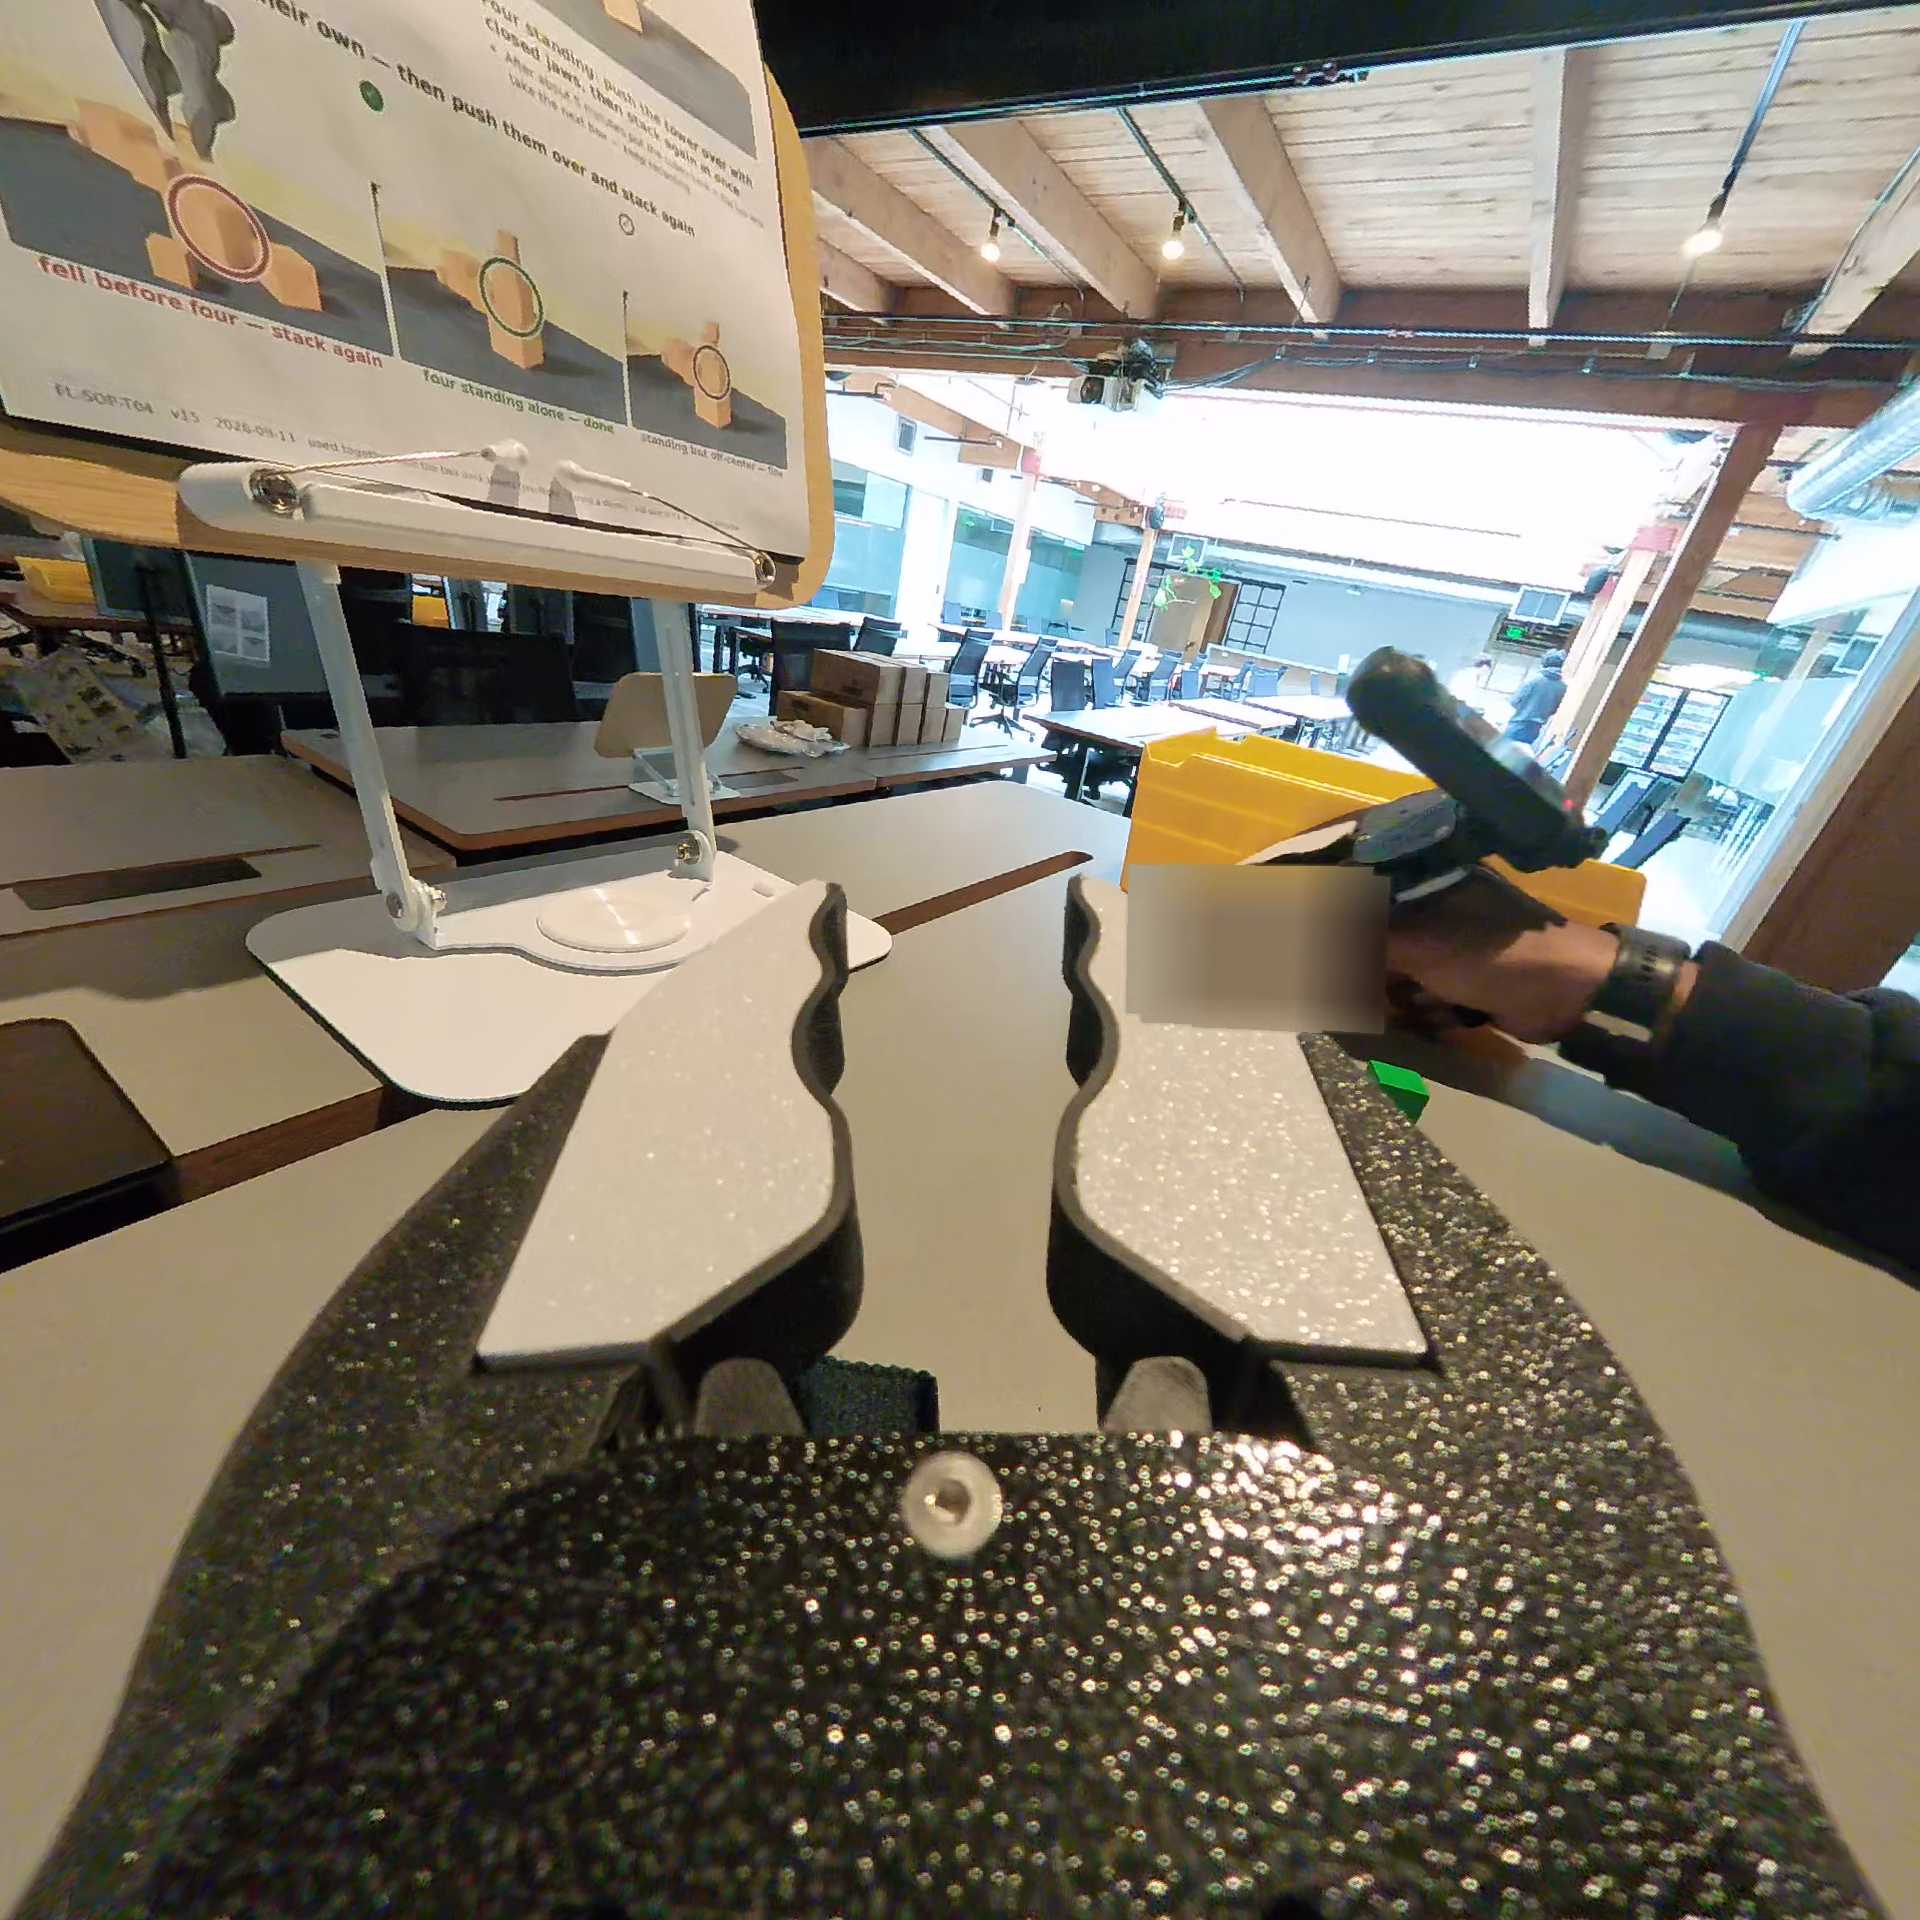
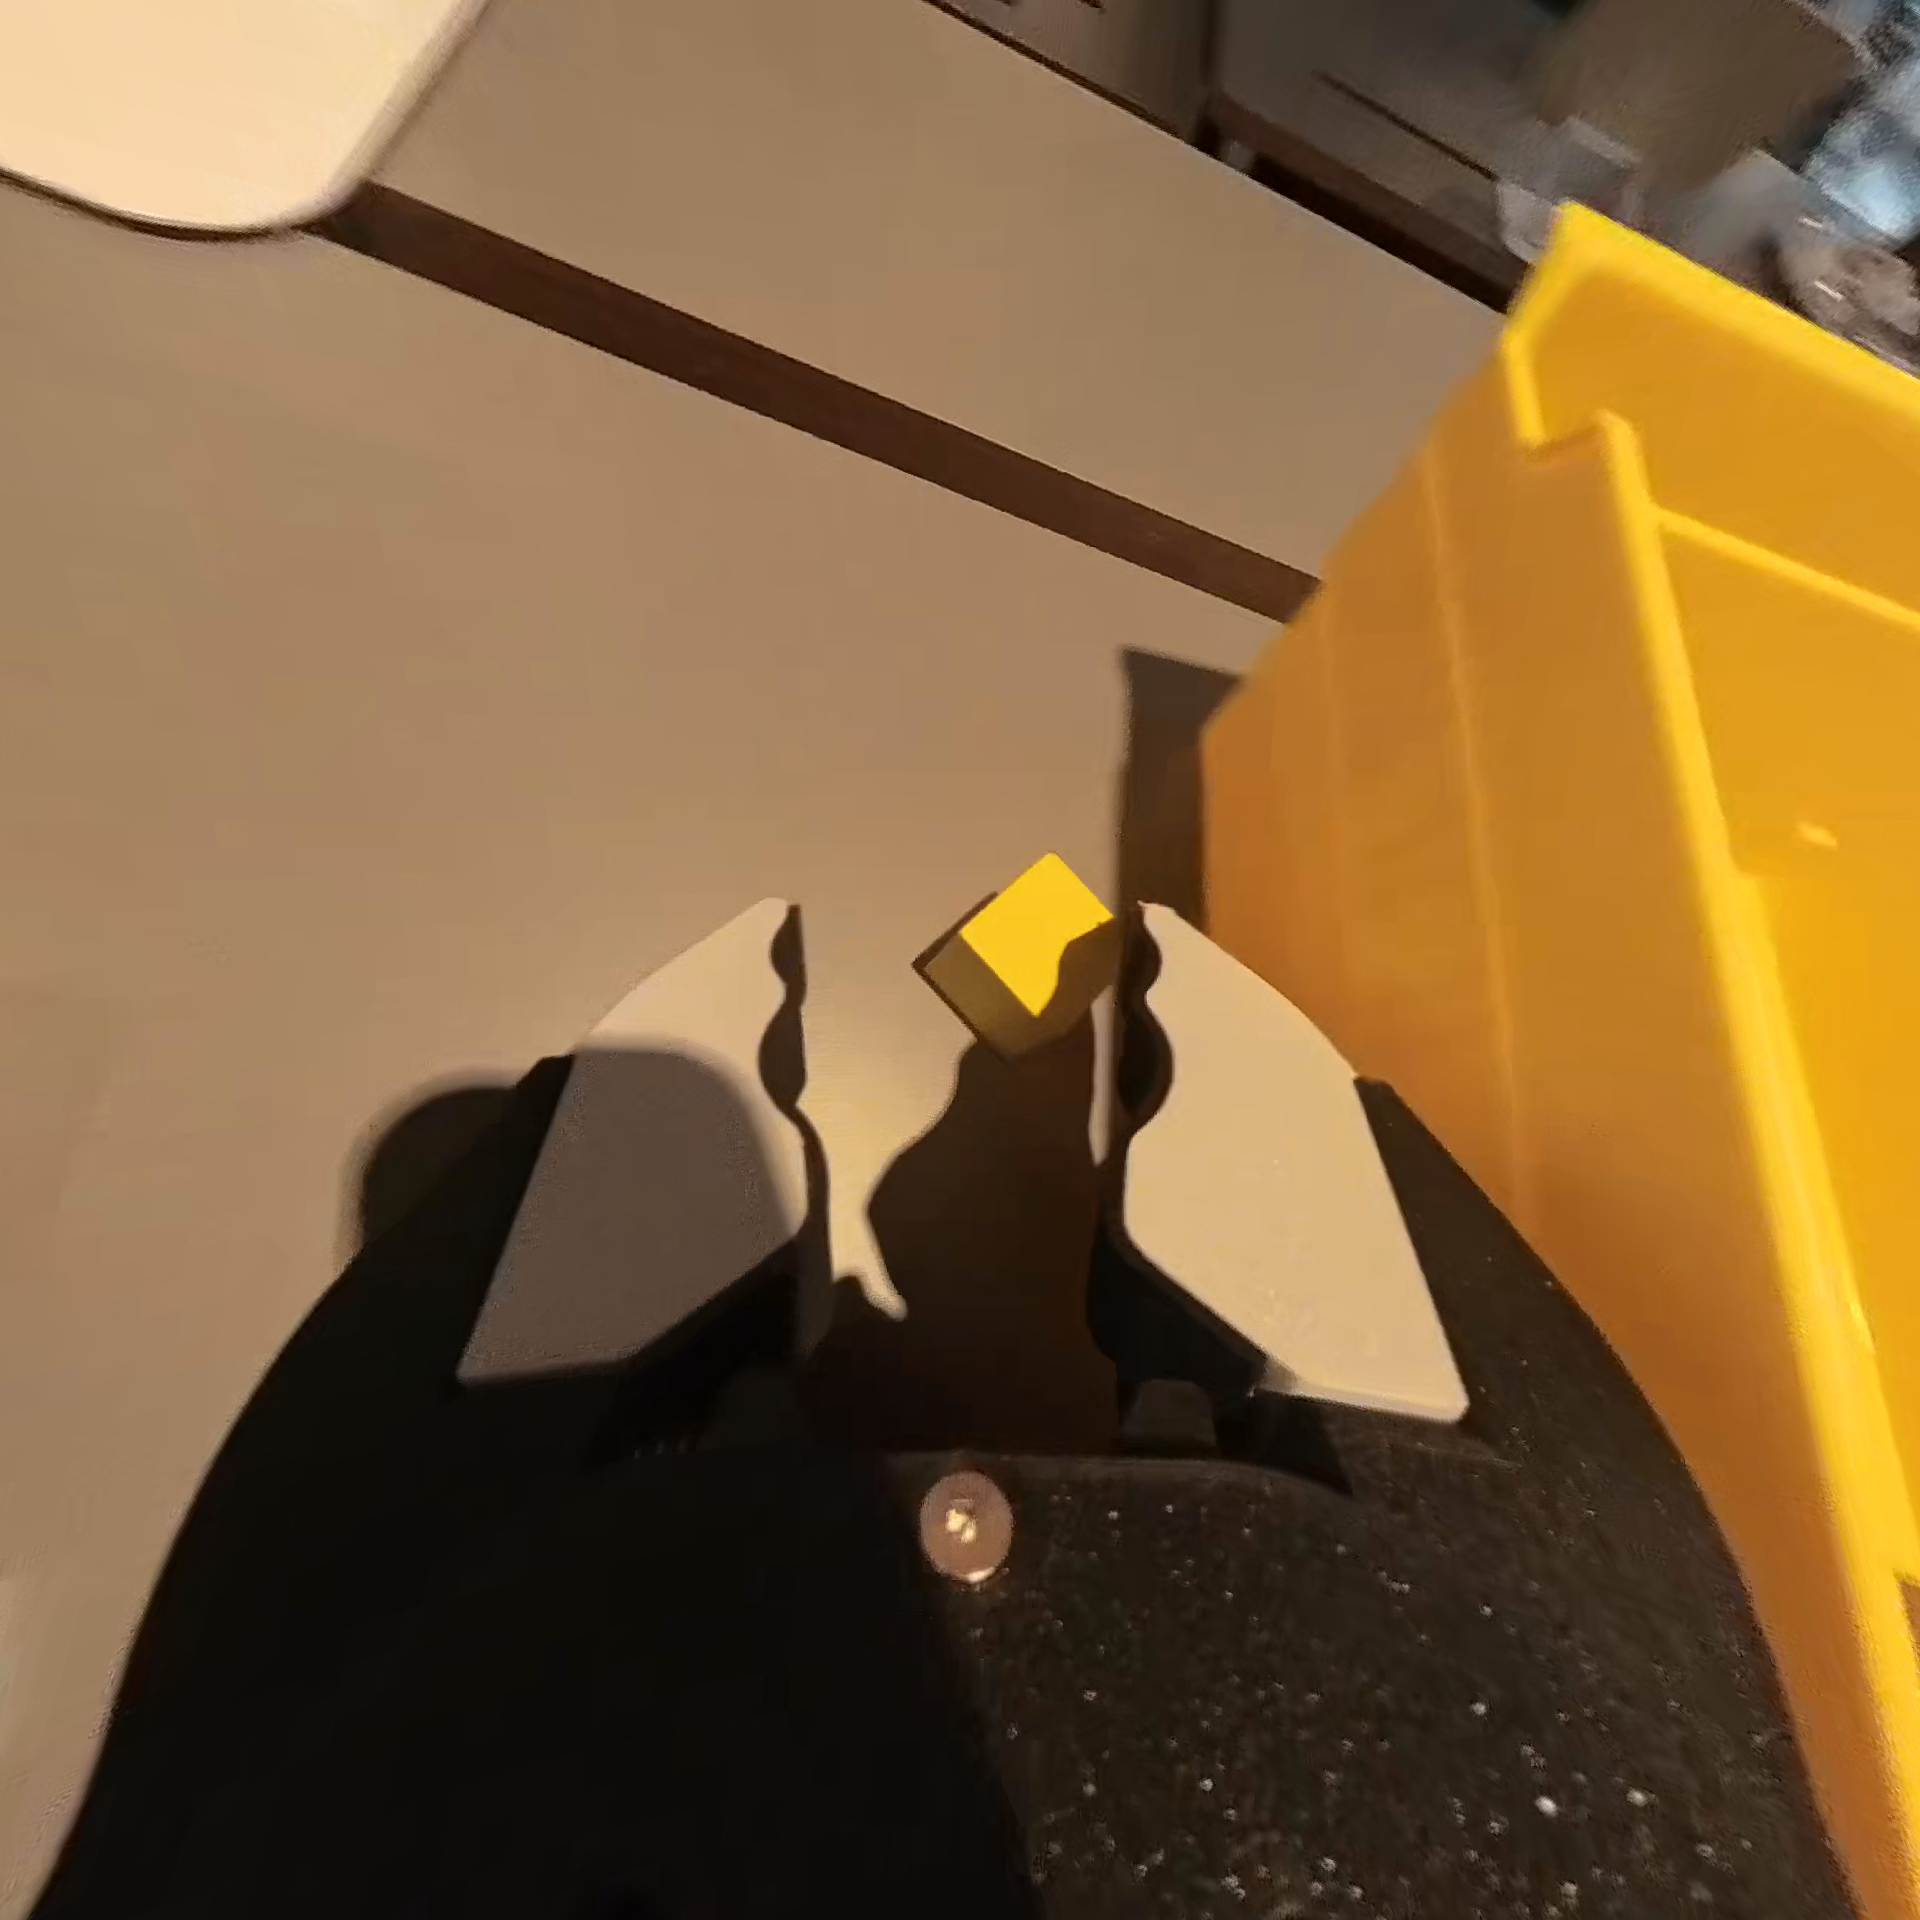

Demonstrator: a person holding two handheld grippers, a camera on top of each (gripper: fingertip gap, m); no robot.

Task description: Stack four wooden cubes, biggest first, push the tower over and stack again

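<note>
In the right wrist view a small yellow cube (image 2: 1023, 951) lies on the grey table, turned corner-on, between my right gripper's (image 2: 968, 925) open fingertips, closer to the right finger. In the left wrist view my left gripper (image 1: 951, 914) is open and empty, held above the grey table (image 1: 956, 1039). A small green cube (image 1: 1397, 1086) lies on the table to its right, partly hidden behind its right finger. The right gripper (image 1: 1455, 831), held by a hand, shows farther off there, pointing down in front of the yellow bin.
A yellow plastic bin (image 2: 1621, 831) stands close on the right of the yellow cube; it also shows in the left wrist view (image 1: 1268, 800). A white document stand (image 1: 499, 914) with an instruction sheet stands at the left. A dark slot (image 2: 831, 405) crosses the table. Some 35 cm of space lies between my two pairs of fingers.
</note>
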